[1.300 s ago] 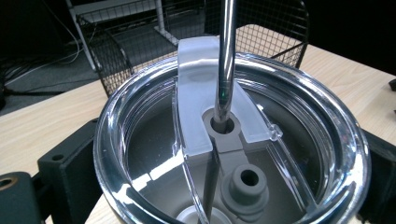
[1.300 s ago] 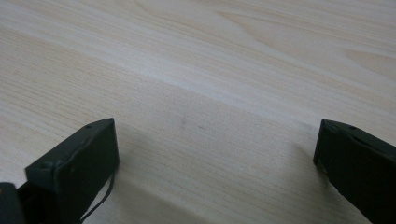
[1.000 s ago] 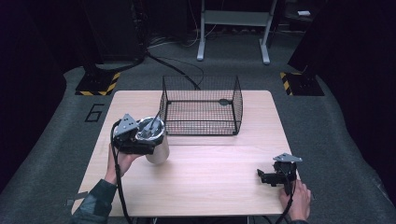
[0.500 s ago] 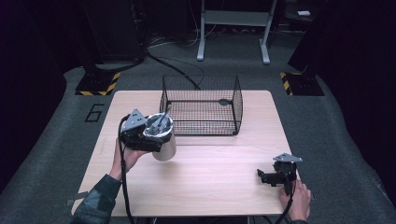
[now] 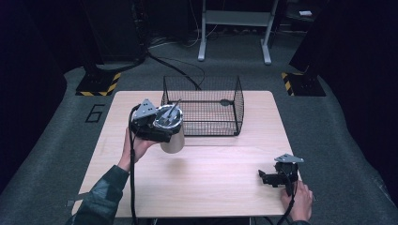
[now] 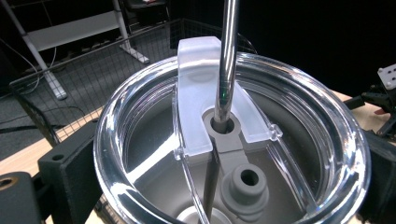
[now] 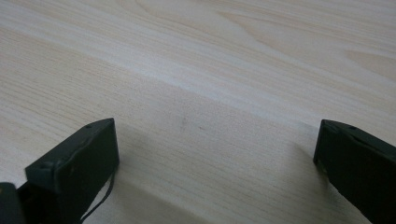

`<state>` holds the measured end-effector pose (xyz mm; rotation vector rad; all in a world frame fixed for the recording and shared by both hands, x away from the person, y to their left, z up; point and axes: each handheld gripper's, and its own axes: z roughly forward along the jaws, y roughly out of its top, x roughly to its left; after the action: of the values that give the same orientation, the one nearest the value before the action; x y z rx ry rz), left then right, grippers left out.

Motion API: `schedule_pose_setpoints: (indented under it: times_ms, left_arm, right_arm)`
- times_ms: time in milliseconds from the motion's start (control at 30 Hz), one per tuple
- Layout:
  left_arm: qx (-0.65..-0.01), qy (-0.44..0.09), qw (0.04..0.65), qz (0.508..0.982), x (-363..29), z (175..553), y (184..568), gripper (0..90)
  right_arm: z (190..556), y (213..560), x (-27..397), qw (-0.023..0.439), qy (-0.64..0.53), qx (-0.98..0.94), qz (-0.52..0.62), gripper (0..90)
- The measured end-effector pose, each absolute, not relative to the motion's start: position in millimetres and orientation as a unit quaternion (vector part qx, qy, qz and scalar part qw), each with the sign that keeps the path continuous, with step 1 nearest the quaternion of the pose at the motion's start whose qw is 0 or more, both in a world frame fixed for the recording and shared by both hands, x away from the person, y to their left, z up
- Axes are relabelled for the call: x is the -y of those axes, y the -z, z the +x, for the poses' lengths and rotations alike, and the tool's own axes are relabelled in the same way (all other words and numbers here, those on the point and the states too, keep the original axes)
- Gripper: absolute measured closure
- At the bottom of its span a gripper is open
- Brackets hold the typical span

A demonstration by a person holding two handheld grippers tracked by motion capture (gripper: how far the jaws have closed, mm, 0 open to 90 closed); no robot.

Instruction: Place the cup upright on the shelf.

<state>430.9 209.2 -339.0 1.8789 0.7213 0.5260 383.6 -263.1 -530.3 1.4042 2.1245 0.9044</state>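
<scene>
The left gripper [image 5: 157, 129] is clamping a steel tumbler [image 5: 172, 136] by its upper part, jaws closed around the cup just under the clear lid [image 6: 232, 140], and holding it in the air over the table [image 5: 211, 187], just in front of the near-left corner of the wire basket [image 5: 204, 105]. A metal straw [image 6: 226, 60] is sticking up through the lid's hole, leaning a bit toward the basket. The right gripper [image 5: 272, 178] is sitting low at the table's near-right edge, jaws spread wide, holding nothing, well apart from the cup.

Looks like the cup is heading for the basket. Risks from here:
- The cup's bottom is hanging about level with the basket's rim, so if it isn't lifted enough it is probably going to knock the wire wall and shove the basket.
- The grip is on a smooth round wall near the top; a tilt or bump may be letting it slip or swing.
- The straw is loose in its hole, so a tilted cup may be catching it on the wire or tipping it out.
</scene>
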Motion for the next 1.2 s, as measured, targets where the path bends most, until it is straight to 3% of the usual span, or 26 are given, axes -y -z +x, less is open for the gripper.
schedule_pose_setpoints:
  times_ms: [1200]
  left_arm:
    - [-0.296, -0.236, 0.509, 0.773, -178.4, 486.9, 299.4, 4.0]
  right_arm:
    - [383.9, 530.3, 263.3, 0.218, -0.327, -0.769, 0.505, 0.0]
